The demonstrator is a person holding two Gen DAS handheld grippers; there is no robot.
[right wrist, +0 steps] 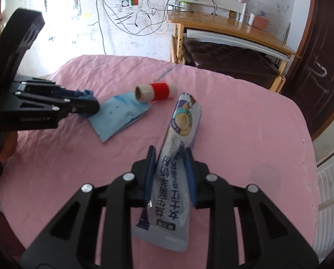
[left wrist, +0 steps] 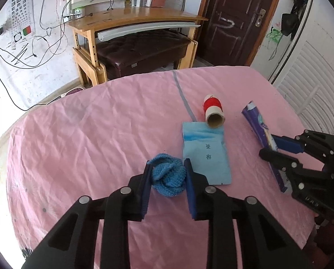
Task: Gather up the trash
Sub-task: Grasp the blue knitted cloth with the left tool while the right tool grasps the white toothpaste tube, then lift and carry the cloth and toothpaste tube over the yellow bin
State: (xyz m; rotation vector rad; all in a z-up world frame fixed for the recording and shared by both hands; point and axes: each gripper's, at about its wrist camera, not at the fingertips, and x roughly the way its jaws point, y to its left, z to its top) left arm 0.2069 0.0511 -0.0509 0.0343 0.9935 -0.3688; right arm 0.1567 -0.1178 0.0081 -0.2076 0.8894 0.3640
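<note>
My left gripper [left wrist: 167, 168] is shut on a blue knitted ball [left wrist: 169, 179] just above the pink tablecloth [left wrist: 88, 139]. My right gripper [right wrist: 170, 154] is shut on a long purple and white snack wrapper [right wrist: 176, 168], held off the cloth; the wrapper [left wrist: 260, 132] and right gripper [left wrist: 276, 148] also show in the left wrist view. A light blue flat packet [left wrist: 206, 154] lies beside the ball; it also shows in the right wrist view [right wrist: 120, 116]. A cardboard tube wound with red thread [left wrist: 214, 112] lies behind the packet, also seen in the right wrist view [right wrist: 155, 92].
The table's far edge curves round behind the tube. Beyond it stand a wooden desk [left wrist: 133, 18] with a dark padded bench [left wrist: 142, 49] beneath, a dark door [left wrist: 238, 18] and a white slatted panel [left wrist: 310, 89] on the right. Cables hang on the wall [left wrist: 32, 44].
</note>
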